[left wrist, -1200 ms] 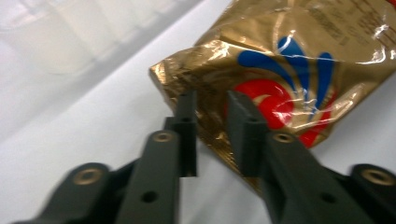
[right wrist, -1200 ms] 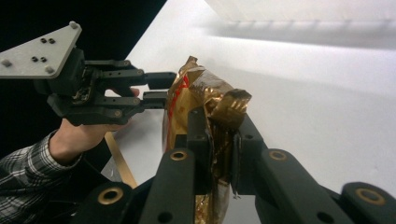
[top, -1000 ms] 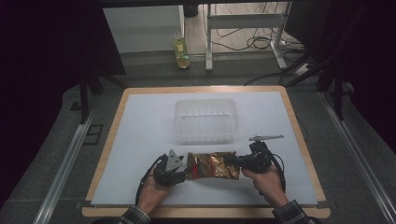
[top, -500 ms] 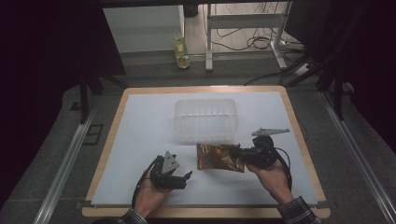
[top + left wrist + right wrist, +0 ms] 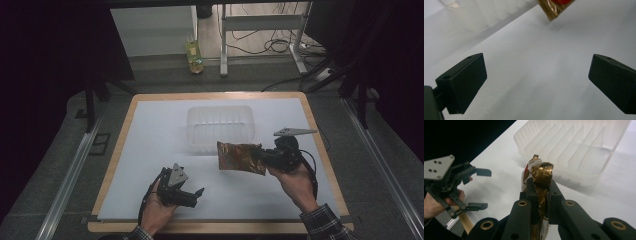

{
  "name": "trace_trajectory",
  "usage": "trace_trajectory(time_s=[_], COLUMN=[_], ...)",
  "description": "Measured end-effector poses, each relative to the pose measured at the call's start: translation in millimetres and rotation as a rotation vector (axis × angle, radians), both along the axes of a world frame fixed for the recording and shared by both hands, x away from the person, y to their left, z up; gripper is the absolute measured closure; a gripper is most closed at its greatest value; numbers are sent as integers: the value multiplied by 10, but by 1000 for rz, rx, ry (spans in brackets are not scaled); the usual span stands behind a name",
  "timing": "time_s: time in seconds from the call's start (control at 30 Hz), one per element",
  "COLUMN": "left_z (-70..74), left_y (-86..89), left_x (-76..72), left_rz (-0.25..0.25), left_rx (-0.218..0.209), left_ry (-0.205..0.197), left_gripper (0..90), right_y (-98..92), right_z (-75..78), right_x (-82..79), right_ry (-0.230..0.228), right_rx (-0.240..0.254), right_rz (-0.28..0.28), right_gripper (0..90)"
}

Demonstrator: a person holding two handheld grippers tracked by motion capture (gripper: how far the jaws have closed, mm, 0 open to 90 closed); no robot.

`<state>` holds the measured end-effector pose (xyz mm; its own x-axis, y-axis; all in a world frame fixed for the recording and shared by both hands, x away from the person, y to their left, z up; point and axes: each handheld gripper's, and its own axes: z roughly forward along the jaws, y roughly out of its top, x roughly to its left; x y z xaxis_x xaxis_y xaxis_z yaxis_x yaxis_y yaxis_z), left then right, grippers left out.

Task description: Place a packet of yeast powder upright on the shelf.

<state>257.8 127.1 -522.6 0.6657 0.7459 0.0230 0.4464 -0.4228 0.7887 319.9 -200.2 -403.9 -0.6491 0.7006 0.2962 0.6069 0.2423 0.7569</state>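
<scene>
A crinkled gold snack packet hangs in the air above the white table top, just in front of a clear ribbed plastic container. My right gripper is shut on the packet's right end. In the right gripper view the jaws pinch the gold packet, with the container behind it. My left gripper rests low near the front edge, to the packet's lower left. Its jaws have just been opening and have nothing between them. In the left gripper view, the left gripper is wide open over bare table, and the packet's corner is at the top.
The white sheet lies on a wooden board whose edges frame the work area. A yellow bottle stands on the floor beyond the table, beside metal frame legs and cables. In the right gripper view the left gripper is at the left.
The left gripper has let go of the packet, opened wide and drawn back toward the front edge. The right gripper has lifted the packet up and toward the container.
</scene>
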Motion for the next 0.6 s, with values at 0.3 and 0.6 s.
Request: trace_trajectory(time_s=[0.3,0.6], left_z=[-37,-52], left_y=[-32,-43], left_x=[7,12], left_rz=[-8,-12], left_rx=[29,42], left_ry=[4,6], left_gripper=[11,11], right_y=[-8,-19], right_z=[161,329], right_x=[37,151], right_ry=[-22,-39], right_rx=[-15,-25], right_rz=[-33,-75], right_gripper=[833,833])
